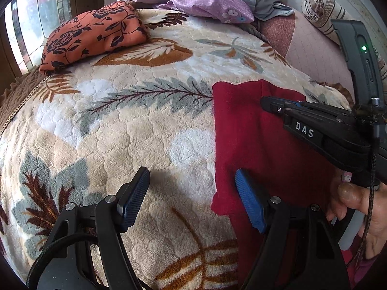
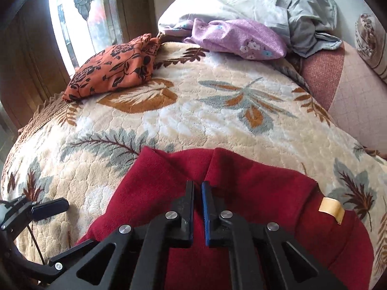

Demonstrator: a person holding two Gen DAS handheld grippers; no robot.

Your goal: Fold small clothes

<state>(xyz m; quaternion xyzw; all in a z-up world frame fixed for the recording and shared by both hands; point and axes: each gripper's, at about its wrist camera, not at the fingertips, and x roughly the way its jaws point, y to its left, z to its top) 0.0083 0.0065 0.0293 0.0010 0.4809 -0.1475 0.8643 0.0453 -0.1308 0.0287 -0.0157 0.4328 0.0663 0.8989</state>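
Red garment [image 2: 241, 205] spread flat on leaf-patterned blanket [image 1: 135, 130], directly beneath right tongs [image 2: 197, 188]; jaws narrowed to a slit, nothing between them. Left tongs [image 1: 191, 193] wide, straddling garment's left edge, empty. Orange floral bundle [image 1: 94, 36] well ahead, far-left.

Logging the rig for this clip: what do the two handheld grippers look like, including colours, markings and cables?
Both are matte black scissor-style linkages with silver pivot pins. The left gripper has blue textured pads and a black braided cable looping below it. The right gripper bears white "DAS" lettering, a dark grey upright module with a green light, and a thin cable. No sleeve is visible.
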